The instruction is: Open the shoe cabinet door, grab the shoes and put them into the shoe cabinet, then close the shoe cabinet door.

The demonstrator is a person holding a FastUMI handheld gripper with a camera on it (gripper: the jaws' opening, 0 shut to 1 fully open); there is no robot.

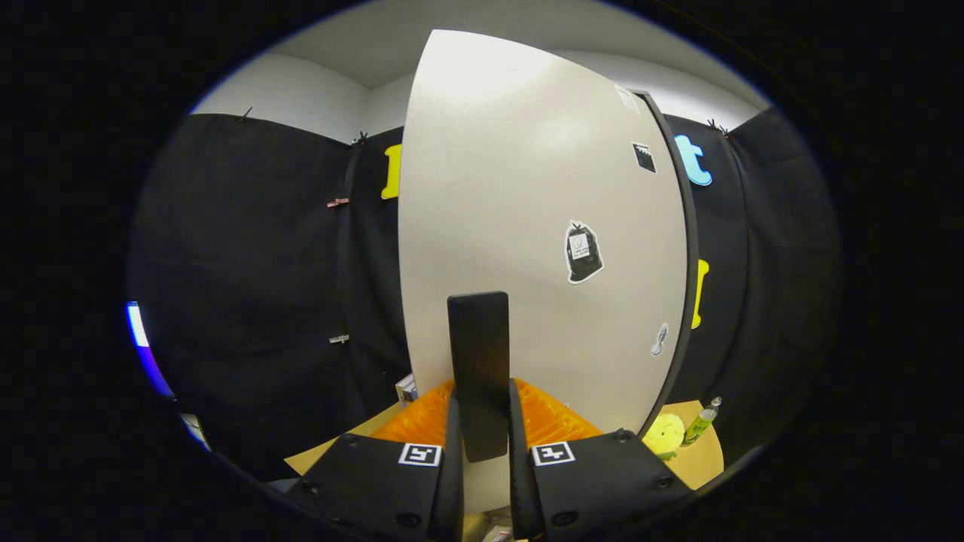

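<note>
Clearly, the door [527, 226] of the cabinet is being worked by its handle [479, 369], a dark upright bar that is gripped between the two fingers of the gripper [480, 459]. The fingers are drawn in close, one pressed against each side of the bar's lower end, so the tongs are clamped on the handle. That hold is judged to be chosen because a thin upright bar gives two flat sides to pinch, and the panel can then be swung about its hinge without slipping.

The pale door is seen very near, rising straight ahead of the fingers, with a dark edge down its right side and a few stickers on its face. Whether it is being pulled open or pushed shut cannot be told. No shoes are made out; an orange ribbed thing [542, 418] lies low just beyond the fingers, against the foot of the door, and what it is cannot be said. The cabinet's inside is hidden by the door.

To the right, near the door's lower corner, a yellow soft toy [663, 436] and a green bottle [700, 423] are set on a tan surface [700, 459], well clear of the door's swing, it is judged.
</note>
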